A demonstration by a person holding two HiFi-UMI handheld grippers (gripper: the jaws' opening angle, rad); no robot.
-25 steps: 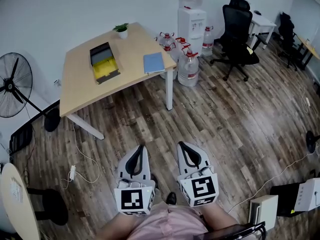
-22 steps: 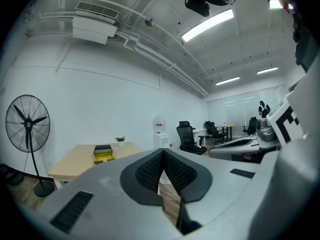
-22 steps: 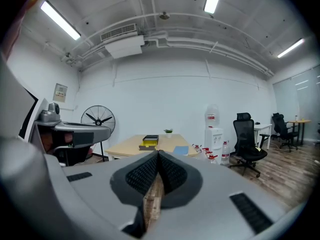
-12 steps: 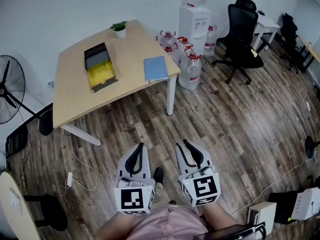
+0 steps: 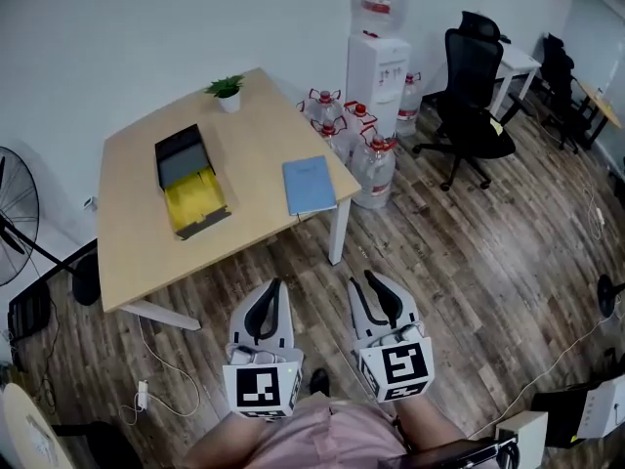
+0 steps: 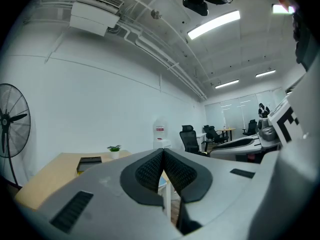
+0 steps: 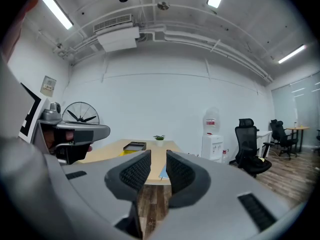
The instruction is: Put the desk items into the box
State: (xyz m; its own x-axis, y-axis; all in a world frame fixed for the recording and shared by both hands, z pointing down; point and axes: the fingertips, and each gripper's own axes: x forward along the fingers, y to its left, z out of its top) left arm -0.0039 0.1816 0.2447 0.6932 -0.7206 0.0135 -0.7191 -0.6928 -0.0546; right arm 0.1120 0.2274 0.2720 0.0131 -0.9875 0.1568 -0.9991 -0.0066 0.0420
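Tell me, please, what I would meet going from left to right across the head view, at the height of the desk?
Standing fan → open box on the desk → blue notebook → water dispenser → black office chair.

Right hand-held gripper [image 7: 158, 159] jaws slightly apart, nothing between. Desk [image 7: 102, 153] ahead carries box [image 7: 134, 146], potted plant [image 7: 159, 139]. Fan [image 7: 80, 113], office chair [image 7: 247, 149] beyond.
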